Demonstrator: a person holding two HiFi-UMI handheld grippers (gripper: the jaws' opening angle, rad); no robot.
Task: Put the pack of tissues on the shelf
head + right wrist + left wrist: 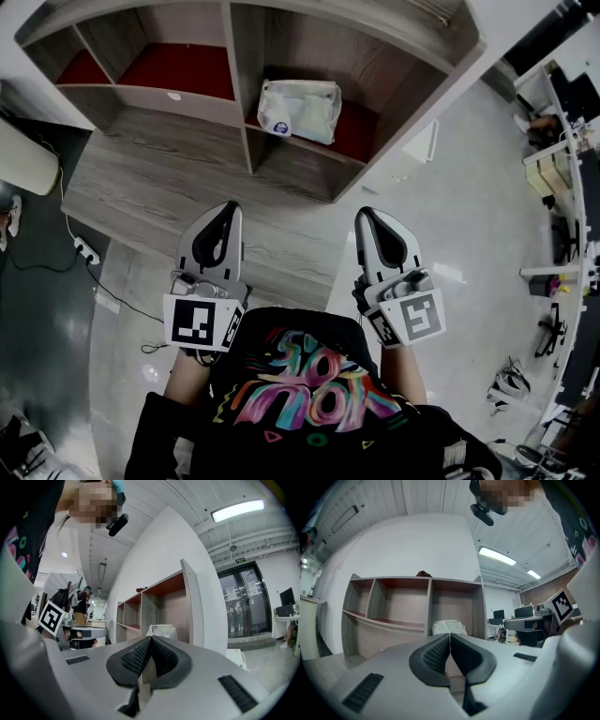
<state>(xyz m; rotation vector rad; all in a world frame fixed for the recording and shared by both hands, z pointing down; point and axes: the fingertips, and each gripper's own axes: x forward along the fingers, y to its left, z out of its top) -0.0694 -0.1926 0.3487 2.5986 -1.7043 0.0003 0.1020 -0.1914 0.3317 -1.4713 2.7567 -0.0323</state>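
Note:
The pack of tissues, white plastic with a blue mark, lies in the right compartment of the wooden shelf. It also shows beyond the jaws as the pack of tissues in the left gripper view and the pack of tissues in the right gripper view. My left gripper is shut and empty, held back from the shelf at the person's waist. My right gripper is beside it, also shut with nothing between its pads. Both point toward the shelf, well short of the pack.
The shelf has a wide grey wood lower ledge and red-lined compartments. A power strip with a cable lies on the floor at the left. Desks and chairs stand at the far right across the tiled floor.

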